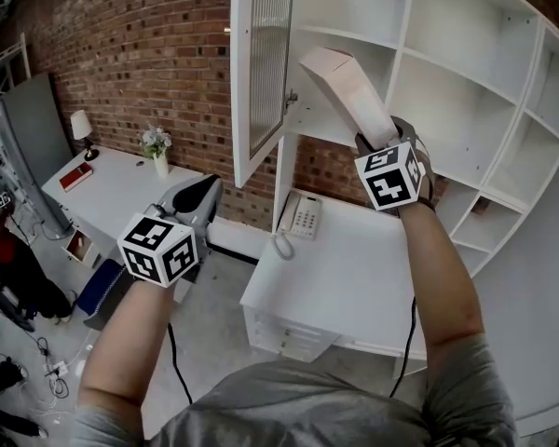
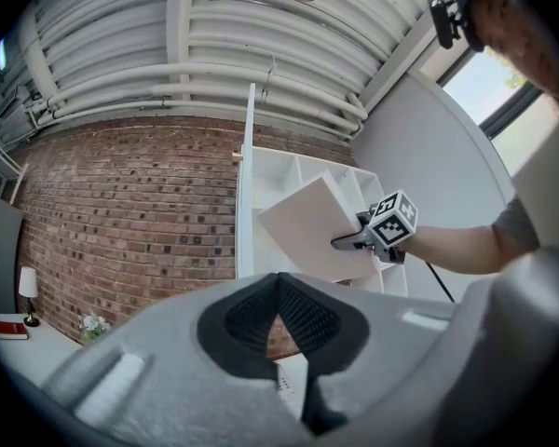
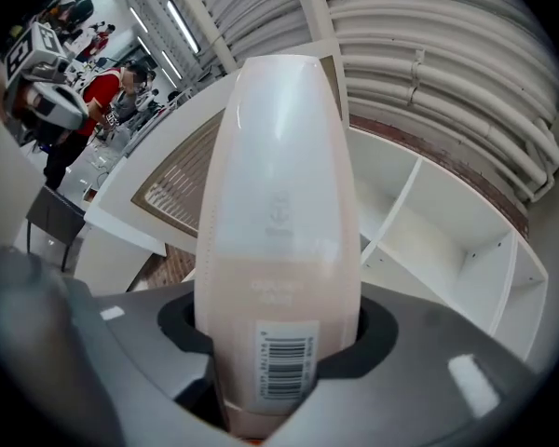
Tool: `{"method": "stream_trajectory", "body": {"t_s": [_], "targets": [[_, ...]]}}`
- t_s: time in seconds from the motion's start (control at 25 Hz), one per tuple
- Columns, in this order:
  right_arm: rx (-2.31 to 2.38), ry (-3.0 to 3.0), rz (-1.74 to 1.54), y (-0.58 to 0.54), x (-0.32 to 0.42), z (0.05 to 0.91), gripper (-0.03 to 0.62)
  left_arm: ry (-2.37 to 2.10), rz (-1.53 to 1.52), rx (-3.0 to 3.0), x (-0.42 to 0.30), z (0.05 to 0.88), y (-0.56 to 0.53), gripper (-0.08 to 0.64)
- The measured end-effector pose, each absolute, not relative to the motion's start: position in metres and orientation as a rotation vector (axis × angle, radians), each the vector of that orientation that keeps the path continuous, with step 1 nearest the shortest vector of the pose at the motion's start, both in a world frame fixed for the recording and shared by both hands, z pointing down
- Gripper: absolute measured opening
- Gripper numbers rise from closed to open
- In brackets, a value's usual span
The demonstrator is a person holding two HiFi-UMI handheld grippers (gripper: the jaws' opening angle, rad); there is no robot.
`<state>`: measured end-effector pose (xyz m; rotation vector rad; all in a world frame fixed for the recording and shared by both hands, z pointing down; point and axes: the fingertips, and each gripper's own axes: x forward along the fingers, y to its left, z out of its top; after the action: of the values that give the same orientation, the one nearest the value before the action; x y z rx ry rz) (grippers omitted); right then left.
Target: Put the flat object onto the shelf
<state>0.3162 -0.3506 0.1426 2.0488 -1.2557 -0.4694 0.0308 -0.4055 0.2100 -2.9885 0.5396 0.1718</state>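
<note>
A lamp (image 1: 80,127) and flowers (image 1: 155,142) stand on the far table (image 1: 121,182). The left gripper (image 1: 203,190) is low, its jaws together and empty. An open ribbed-glass door (image 1: 261,63) juts just beside the flat object (image 1: 349,96), which is clamped in the right gripper's (image 1: 377,142) jaws and raised before the shelf (image 1: 466,73). A telephone (image 1: 301,217) sits below.

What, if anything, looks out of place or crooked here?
Nothing is spilled or broken. The only crooked thing is the flat box, held tilted in the right claw up by the white shelf, not yet set down. The shelf's door stands open.
</note>
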Motion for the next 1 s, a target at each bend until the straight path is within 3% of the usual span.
{"method": "stream_trajectory", "body": {"t_s": [1.0], "targets": [[2.125, -1.128, -0.366, -0.456, 0.359, 0.134, 0.272, 0.609, 0.171, -2.981, 0.021, 0.208, -0.431, -0.002]]}}
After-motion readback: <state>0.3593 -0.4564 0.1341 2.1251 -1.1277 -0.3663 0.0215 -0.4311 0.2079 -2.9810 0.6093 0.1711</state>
